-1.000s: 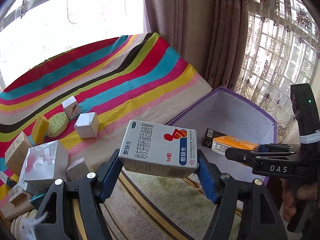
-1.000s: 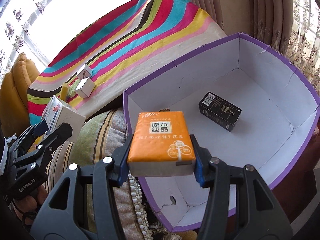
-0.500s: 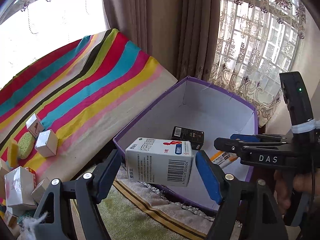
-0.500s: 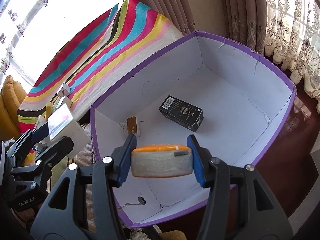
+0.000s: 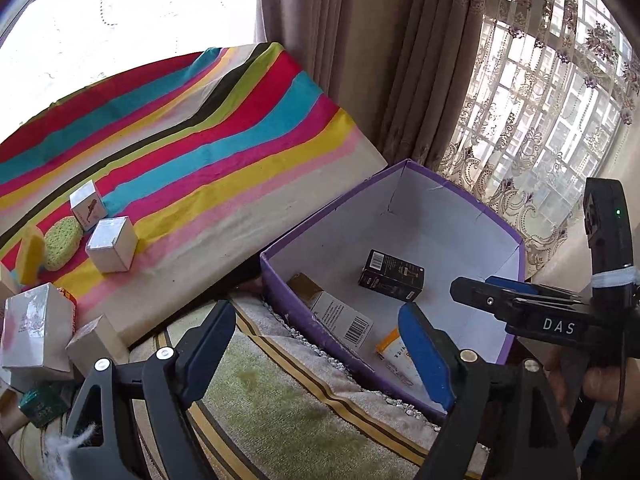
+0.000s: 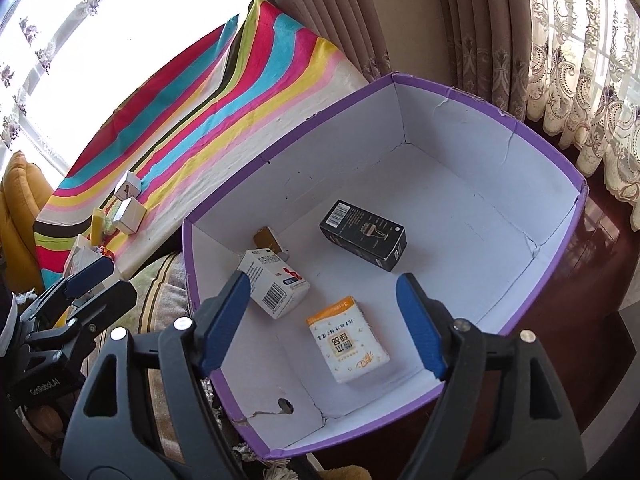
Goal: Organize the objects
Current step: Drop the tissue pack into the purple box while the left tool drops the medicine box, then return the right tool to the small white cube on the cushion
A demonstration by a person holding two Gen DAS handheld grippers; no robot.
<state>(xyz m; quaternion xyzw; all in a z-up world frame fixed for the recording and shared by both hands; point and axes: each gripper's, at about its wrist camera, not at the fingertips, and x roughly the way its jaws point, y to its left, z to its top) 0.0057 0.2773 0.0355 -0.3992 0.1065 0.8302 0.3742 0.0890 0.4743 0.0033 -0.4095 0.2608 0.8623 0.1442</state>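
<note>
A striped cloth (image 5: 192, 136) in red, teal, yellow and pink is spread over the raised surface by the curtains (image 6: 400, 16), and just beside its lower edge a purple-rimmed cardboard box (image 6: 500, 120) with a white inside is set on a dark floor. Four things are seen on the floor of the box: a black carton (image 6: 362, 236) near the middle, a white medicine box (image 6: 274, 286) with a barcode tilted against the near left wall, a small brown box (image 6: 269, 238) just behind it, and an orange-and-white tissue pack (image 6: 347, 340) lying flat toward the near wall, apart from the rest. The right gripper (image 6: 322, 322) is held above the near part of the box with its jaws wide apart — they have just been opening, and nothing is between the blue pads. The left gripper (image 5: 316, 354) is held over the box's near left corner, its jaws likewise spread and just opened, empty. Left on the cloth are two small white cubes (image 5: 112, 244), a green sponge (image 5: 62, 242) and a yellow sponge (image 5: 30, 252); a silver-white carton (image 5: 36, 324) and other small boxes are crowded at the lower left edge.
</note>
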